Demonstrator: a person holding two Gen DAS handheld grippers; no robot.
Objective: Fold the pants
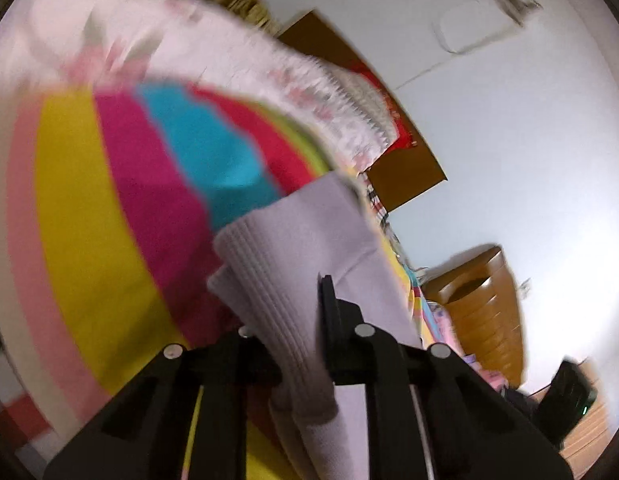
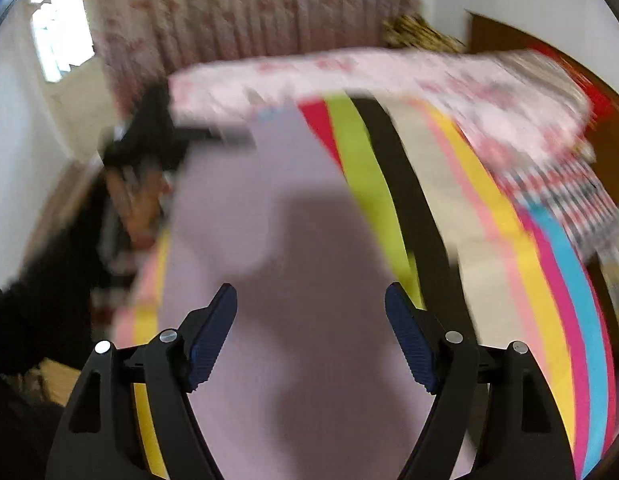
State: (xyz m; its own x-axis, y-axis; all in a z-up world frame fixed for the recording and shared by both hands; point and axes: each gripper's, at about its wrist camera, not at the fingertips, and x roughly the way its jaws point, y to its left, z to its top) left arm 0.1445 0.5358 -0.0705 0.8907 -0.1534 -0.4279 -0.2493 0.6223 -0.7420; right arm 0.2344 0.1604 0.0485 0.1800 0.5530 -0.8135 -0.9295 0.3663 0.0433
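The pants [image 2: 293, 280] are pale lilac, soft and floppy, clearly light knit stuff with a ribbed band at one end. They're spread over a bed with a rainbow-striped sheet [image 2: 505, 220], with a pink floral quilt [image 2: 389, 72] bunched up further back.

The left claw [image 1: 297, 344] is clamped down on the ribbed band [image 1: 265, 280], which bunches and droops over the jaws like a rag, so zero stiffness there. That thick ribbing looks like the best place to grab: more bulk, less chance of slipping out than the thin leg fabric.

The right claw [image 2: 311, 332] hangs over the flat part of the pants with its jaws wide apart and nothing in them.

Since the cloth sags wherever it isn't supported, a matching pinch on an edge or corner probably keeps the fold tidy. Grabbing mid-panel would likely just wad it up. The picture's pretty blurry though.
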